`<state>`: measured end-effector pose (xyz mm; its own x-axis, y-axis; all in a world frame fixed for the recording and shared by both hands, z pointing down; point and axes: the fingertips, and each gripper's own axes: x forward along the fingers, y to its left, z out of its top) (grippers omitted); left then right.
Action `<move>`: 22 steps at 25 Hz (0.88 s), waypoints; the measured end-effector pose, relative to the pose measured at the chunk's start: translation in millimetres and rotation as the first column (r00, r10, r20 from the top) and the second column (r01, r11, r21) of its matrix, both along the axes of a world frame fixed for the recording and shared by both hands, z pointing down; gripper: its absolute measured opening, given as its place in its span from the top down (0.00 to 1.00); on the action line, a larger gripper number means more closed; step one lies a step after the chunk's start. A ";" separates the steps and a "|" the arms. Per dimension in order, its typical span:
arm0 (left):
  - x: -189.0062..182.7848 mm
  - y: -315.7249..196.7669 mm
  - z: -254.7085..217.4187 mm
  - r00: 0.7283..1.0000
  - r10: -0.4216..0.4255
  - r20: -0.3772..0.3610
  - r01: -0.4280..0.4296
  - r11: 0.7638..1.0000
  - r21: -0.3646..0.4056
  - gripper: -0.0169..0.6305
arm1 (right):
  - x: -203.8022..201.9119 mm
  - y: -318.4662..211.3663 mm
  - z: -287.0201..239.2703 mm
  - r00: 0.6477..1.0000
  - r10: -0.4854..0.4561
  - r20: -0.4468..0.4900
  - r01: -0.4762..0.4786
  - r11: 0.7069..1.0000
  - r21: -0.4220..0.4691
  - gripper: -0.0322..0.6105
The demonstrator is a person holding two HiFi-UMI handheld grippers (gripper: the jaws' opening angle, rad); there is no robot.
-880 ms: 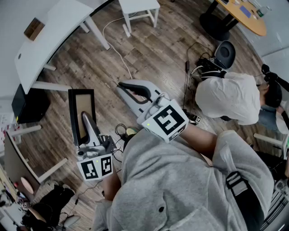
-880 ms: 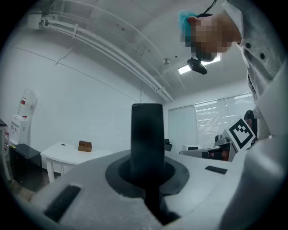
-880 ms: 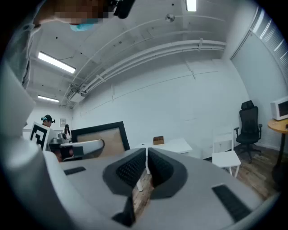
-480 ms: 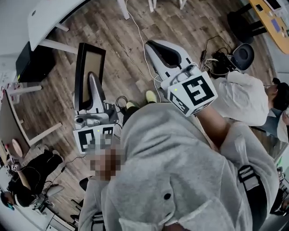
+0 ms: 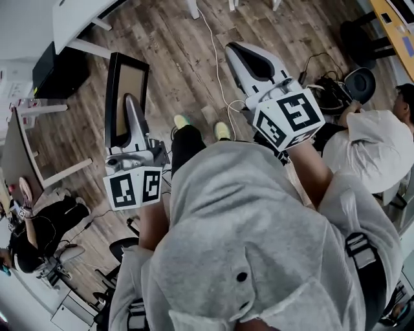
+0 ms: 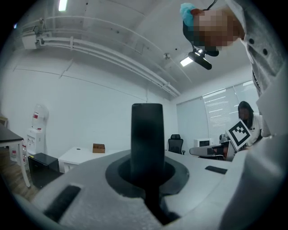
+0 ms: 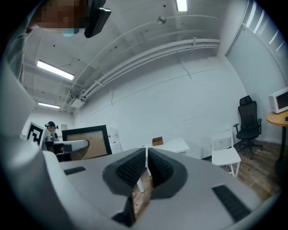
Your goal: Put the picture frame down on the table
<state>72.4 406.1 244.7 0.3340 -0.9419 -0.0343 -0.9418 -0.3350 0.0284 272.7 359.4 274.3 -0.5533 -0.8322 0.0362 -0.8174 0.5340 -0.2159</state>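
Observation:
The picture frame [image 5: 123, 90], black-edged with a tan inside, hangs upright over the wood floor at the left of the head view. My left gripper [image 5: 131, 106] is shut on its edge. In the left gripper view that edge is a dark bar [image 6: 146, 134] standing between the jaws. My right gripper [image 5: 244, 53] is held out to the right of it, shut on nothing; its pads [image 7: 135, 168] touch. From the right gripper view the frame [image 7: 87, 141] shows at the left. The white table [image 5: 74, 19] lies ahead at the far left, with a small brown box [image 7: 157, 141] on it.
A person in white [image 5: 369, 149] sits at the right, and another person [image 5: 39, 226] at the lower left. A black box [image 5: 61, 68] stands under the table. A white cable [image 5: 217, 58] runs across the floor. A white chair [image 7: 225, 157] stands beyond the table.
Both grippers have risen in the head view and the floor has slid past beneath. The left gripper still holds the frame upright. The right gripper stays shut.

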 end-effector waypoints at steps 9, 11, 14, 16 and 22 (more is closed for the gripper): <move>1.6 8.2 -5.1 0.999 0.026 0.034 -0.027 0.999 0.027 0.93 | -6.4 18.2 3.3 1.000 -0.002 -0.009 0.002 1.000 0.011 0.89; -3.4 8.9 -4.2 1.000 0.009 0.020 -0.009 0.999 0.032 0.93 | -14.4 18.4 3.2 0.999 -0.027 -0.030 0.027 0.999 0.024 0.89; -9.7 6.1 -6.8 1.000 -0.010 0.006 0.010 0.999 0.042 0.93 | -23.1 13.6 1.2 0.998 -0.048 -0.051 0.050 0.998 0.040 0.89; -15.5 2.0 -9.1 1.000 -0.013 0.002 0.012 0.999 0.048 0.93 | -28.6 8.5 1.5 0.998 -0.047 -0.039 0.048 0.998 0.032 0.89; -37.1 -14.6 -5.5 1.000 -0.009 -0.025 0.011 0.999 0.051 0.93 | -55.8 -5.8 3.1 0.998 -0.050 -0.027 0.051 0.998 0.041 0.89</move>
